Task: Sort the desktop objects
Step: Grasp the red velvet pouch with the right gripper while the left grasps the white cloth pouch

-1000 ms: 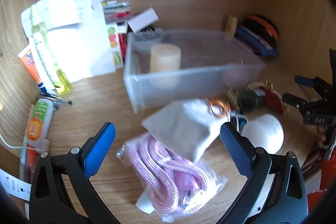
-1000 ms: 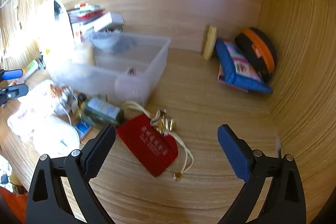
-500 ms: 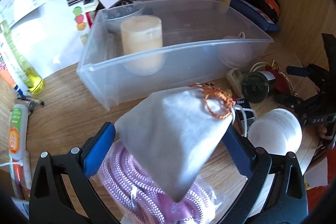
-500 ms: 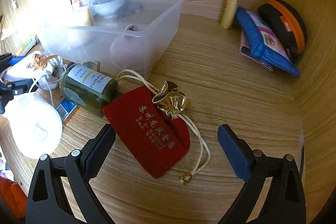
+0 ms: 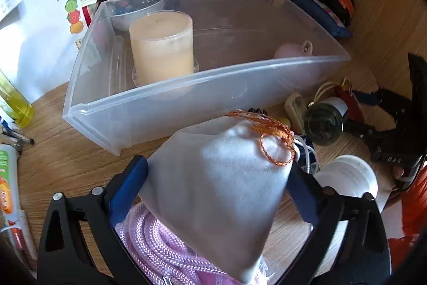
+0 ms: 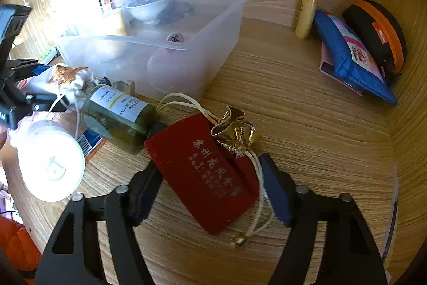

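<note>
Now the left gripper (image 5: 217, 183) clamps a white pouch (image 5: 221, 191) — orange-corded — while the right gripper (image 6: 210, 188) closes around a red pouch (image 6: 202, 170).

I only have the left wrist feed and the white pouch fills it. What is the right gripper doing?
Observer: The right gripper straddles the red pouch on the desk, one finger at each side.
Operator: Has it closed on it yet?
Observer: I cannot tell. The fingers sit right at the pouch's edges, but contact is unclear.
Operator: Anything tangled with that pouch?
Observer: Its cream cord loops beside the blue finger pad, and its top rests against the green bottle lying on its side.
Operator: And the clear bin from that side?
Observer: The clear bin sits beyond the bottle, its near corner showing a pink round item inside.
</note>
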`<control>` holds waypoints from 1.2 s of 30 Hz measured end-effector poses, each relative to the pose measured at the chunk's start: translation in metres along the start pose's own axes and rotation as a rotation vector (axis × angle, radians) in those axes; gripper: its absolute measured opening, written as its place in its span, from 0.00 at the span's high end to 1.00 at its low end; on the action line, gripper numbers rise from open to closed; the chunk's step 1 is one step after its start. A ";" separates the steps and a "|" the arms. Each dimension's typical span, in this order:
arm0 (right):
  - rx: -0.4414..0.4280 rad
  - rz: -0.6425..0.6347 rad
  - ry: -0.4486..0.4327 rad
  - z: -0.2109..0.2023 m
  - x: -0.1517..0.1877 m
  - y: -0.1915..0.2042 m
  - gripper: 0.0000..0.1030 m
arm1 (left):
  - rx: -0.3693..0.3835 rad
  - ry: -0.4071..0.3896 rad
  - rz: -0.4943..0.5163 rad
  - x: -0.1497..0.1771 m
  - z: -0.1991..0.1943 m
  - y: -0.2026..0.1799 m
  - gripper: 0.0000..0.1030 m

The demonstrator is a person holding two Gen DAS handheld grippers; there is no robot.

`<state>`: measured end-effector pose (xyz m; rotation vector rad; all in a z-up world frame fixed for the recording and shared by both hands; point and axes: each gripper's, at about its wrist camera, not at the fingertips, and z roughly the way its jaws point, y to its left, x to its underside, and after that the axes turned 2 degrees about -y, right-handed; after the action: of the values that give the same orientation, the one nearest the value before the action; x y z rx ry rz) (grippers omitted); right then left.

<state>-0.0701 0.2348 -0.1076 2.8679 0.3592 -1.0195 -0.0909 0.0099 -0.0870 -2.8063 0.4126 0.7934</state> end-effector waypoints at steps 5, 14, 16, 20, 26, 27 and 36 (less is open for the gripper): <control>-0.012 -0.005 -0.014 -0.004 0.003 0.000 0.48 | 0.027 -0.007 -0.020 0.003 -0.004 0.004 0.36; -0.045 0.021 -0.069 -0.017 0.003 -0.002 0.59 | 0.009 -0.013 0.042 0.003 -0.033 -0.002 0.68; -0.048 0.024 -0.080 -0.020 0.003 -0.001 0.60 | 0.002 -0.013 0.036 0.003 -0.039 -0.001 0.74; -0.058 0.035 -0.104 -0.026 0.002 0.001 0.60 | 0.012 -0.024 0.002 0.003 -0.053 0.008 0.79; -0.077 0.047 -0.140 -0.035 -0.003 0.003 0.60 | 0.018 -0.063 -0.047 -0.001 -0.070 0.021 0.83; -0.079 0.048 -0.146 -0.036 -0.004 0.004 0.60 | 0.023 -0.071 -0.052 -0.002 -0.073 0.022 0.83; -0.087 0.037 -0.199 -0.051 -0.018 0.007 0.60 | 0.127 -0.145 -0.090 -0.005 -0.091 0.025 0.96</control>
<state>-0.0509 0.2324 -0.0565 2.6564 0.3257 -1.2362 -0.0592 -0.0364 -0.0104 -2.6102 0.2994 0.9103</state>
